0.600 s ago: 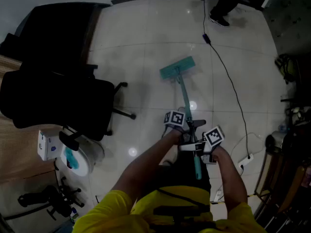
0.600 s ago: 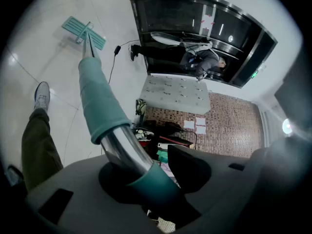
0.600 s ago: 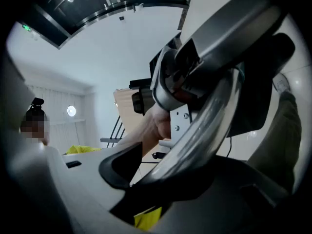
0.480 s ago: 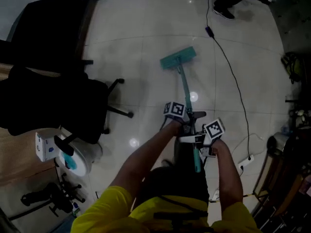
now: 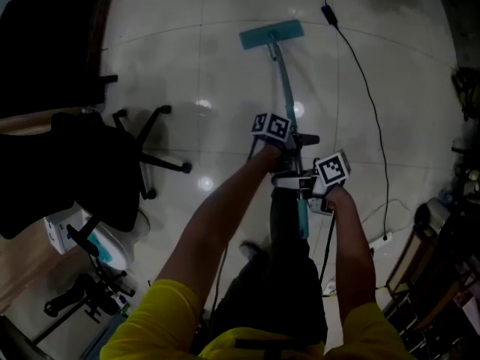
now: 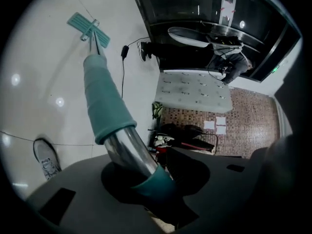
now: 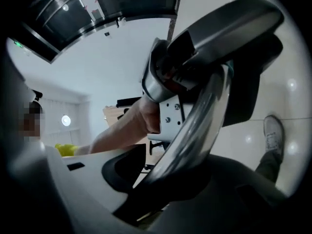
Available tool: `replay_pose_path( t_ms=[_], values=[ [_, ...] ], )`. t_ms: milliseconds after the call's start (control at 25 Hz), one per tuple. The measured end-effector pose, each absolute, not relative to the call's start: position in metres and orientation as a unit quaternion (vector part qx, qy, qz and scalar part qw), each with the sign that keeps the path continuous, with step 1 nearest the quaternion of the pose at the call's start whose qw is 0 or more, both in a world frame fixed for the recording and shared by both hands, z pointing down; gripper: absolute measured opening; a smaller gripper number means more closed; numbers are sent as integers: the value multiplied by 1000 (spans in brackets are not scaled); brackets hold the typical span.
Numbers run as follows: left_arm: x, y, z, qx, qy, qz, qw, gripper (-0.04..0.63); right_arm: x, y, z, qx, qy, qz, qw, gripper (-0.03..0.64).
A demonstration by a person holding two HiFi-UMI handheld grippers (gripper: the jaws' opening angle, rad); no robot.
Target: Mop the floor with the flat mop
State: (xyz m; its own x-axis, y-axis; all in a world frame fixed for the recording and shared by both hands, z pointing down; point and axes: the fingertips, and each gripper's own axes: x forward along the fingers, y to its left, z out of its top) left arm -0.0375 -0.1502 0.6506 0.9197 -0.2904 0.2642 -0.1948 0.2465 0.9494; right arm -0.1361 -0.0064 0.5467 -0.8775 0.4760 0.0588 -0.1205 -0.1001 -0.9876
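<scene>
We close our left claw (image 6: 146,179) on the teal-sleeved metal mop pole (image 6: 105,106). Our right claw (image 7: 163,172) clamps the same pole just below it in the head view. The teal rectangular flat mop head (image 5: 271,34) lies on the glossy white tiled floor (image 5: 217,73), upper centre.

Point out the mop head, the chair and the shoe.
mop head (image 5: 271,34): head view, middle of the teal pad.
chair (image 5: 86,163): head view, its dark seat.
shoe (image 6: 46,159): left gripper view, its light upper.
</scene>
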Motion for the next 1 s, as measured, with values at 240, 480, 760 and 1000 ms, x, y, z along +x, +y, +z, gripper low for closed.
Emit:
replay_pose_path(
  t_ms=[240, 480, 760, 1000],
  values=[
    [45, -16, 629, 613, -163, -3, 773, 143, -64, 131, 520, -159, -605, 746, 229, 150],
    [138, 141, 582, 560, -150, -57, 813, 118, 22, 266, 466, -122, -583, 777, 204, 144],
    [106, 30, 599, 590, -156, -63, 790, 123, -4, 151, 495, -107, -660, 726, 160, 170],
    [60, -150, 654, 608, -146, -46, 779, 98, -53, -21, 563, -75, -671, 725, 135, 140]
  ],
)
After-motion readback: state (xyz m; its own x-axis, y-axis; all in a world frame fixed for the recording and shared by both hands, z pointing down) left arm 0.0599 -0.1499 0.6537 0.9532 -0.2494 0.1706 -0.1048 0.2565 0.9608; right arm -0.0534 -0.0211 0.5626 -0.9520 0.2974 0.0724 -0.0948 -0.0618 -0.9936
